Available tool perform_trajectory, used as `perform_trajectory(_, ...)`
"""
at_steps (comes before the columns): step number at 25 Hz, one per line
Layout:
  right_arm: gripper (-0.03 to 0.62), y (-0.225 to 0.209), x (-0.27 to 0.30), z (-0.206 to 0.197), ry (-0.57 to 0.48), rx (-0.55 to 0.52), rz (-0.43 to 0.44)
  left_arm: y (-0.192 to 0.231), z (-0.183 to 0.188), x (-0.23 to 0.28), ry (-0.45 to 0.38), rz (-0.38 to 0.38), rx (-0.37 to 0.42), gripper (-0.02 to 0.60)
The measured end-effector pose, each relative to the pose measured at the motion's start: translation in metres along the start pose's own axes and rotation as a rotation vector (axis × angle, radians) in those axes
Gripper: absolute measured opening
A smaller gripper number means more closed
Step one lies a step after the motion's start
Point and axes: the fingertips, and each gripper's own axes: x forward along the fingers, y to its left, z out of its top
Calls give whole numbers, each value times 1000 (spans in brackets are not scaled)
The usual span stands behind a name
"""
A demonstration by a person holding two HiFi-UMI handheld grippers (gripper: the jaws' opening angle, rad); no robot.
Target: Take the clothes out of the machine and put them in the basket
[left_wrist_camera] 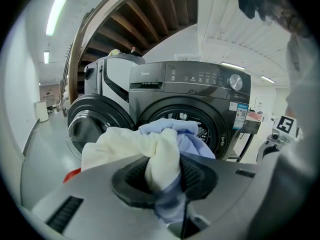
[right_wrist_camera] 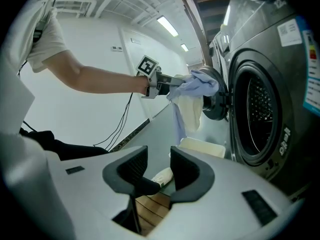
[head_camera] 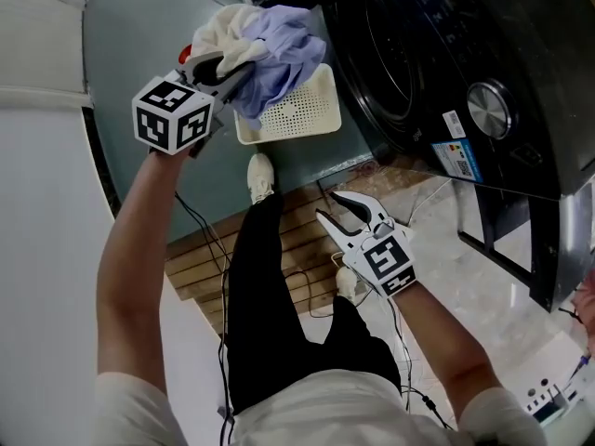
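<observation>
Visibly crumpled, the clothes (head_camera: 277, 52) are cream and blue.

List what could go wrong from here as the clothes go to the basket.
The left gripper pinches only a fold of the cream and blue clothes, so a piece may slip out early. The bundle hangs near the basket rim; released now, it might land partly on the floor.

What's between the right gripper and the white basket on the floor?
Head view: only wooden slats and bare grey floor separate the right gripper from the basket.
</observation>
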Motion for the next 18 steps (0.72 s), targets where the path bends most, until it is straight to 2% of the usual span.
perform_trajectory(7, 149, 1, 23, -15, 26, 42, 32, 13, -57, 18, 58, -8, -28, 103)
perform_trajectory(12, 149, -8, 42, -26, 58, 59, 2, 26, -96, 38, 66, -29, -49, 104)
perform_trajectory(18, 148, -17, 64, -43, 98, 89, -11, 30, -149, 75, 118, -79, -47, 106)
